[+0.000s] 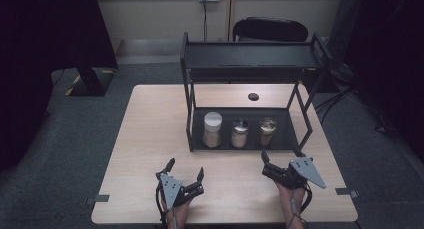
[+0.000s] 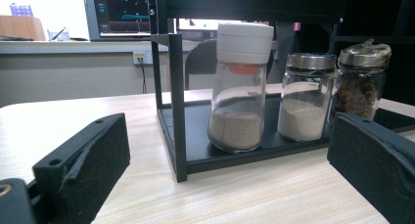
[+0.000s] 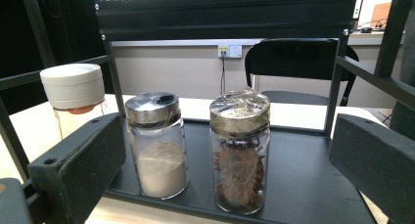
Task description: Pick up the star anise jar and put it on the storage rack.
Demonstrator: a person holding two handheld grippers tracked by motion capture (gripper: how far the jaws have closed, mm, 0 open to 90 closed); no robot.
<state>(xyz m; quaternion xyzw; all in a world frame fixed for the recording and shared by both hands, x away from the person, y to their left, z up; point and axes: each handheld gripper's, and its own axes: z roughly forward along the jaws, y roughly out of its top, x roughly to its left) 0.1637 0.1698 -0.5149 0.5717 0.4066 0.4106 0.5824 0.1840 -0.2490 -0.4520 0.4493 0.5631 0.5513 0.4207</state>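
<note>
Three glass jars stand in a row on the lower shelf of a black two-tier rack (image 1: 190,109). The white-lidded jar (image 1: 212,129) (image 2: 240,97) (image 3: 73,94) holds tan powder. A metal-lidded jar (image 1: 240,133) (image 2: 306,99) (image 3: 156,145) holds pale powder, and a film-covered jar (image 1: 267,131) (image 2: 361,79) (image 3: 241,155) holds brown star-shaped spice. My left gripper (image 1: 186,168) (image 2: 227,131) rests open on the table, facing the rack's left front post. My right gripper (image 1: 282,158) (image 3: 227,136) is open just in front of the two right-hand jars, with nothing between the jaws.
The rack's top shelf (image 1: 250,56) is bare. A small black round thing (image 1: 253,96) lies on the wooden table (image 1: 150,134) behind the rack. A black chair (image 1: 270,30) stands beyond the table. Tape marks (image 1: 98,199) sit at the front corners.
</note>
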